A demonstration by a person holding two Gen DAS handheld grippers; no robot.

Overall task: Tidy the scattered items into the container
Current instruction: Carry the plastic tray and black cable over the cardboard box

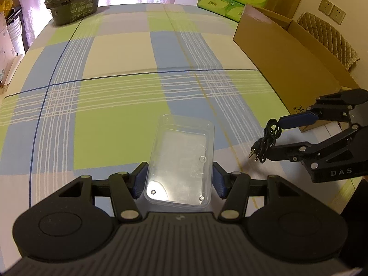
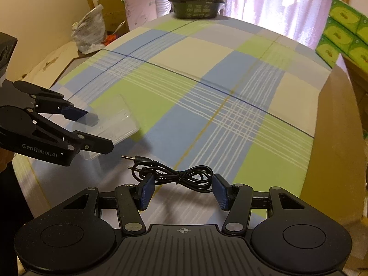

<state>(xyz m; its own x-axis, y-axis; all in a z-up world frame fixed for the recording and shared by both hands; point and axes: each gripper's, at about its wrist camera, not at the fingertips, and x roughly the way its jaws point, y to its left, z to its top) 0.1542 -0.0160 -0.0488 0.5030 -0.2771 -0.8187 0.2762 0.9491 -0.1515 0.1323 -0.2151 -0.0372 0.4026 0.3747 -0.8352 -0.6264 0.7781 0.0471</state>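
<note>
So far, judging from the left wrist view, nothing has gone into the container. The left gripper has its blue pads against the two long sides of a clear plastic box, which looks clamped and sits empty, low over the checked tablecloth. Off to the right, the right gripper has its fingers spread on either side of a coiled black cable whose two plugs point toward the box. A cardboard carton stands further back on the right, and a dark food tub sits at the far edge.

From the right wrist view, the cable lies on the cloth between the right gripper's pads; the jaws stand apart and the cable looks not yet pinched. The left gripper shows at the left with the box between its fingers, near the cable but apart from it.

As a judgement, the task is at an early stage: the cable has yet to be grasped, lifted and dropped into the box. No other loose item is visible.
</note>
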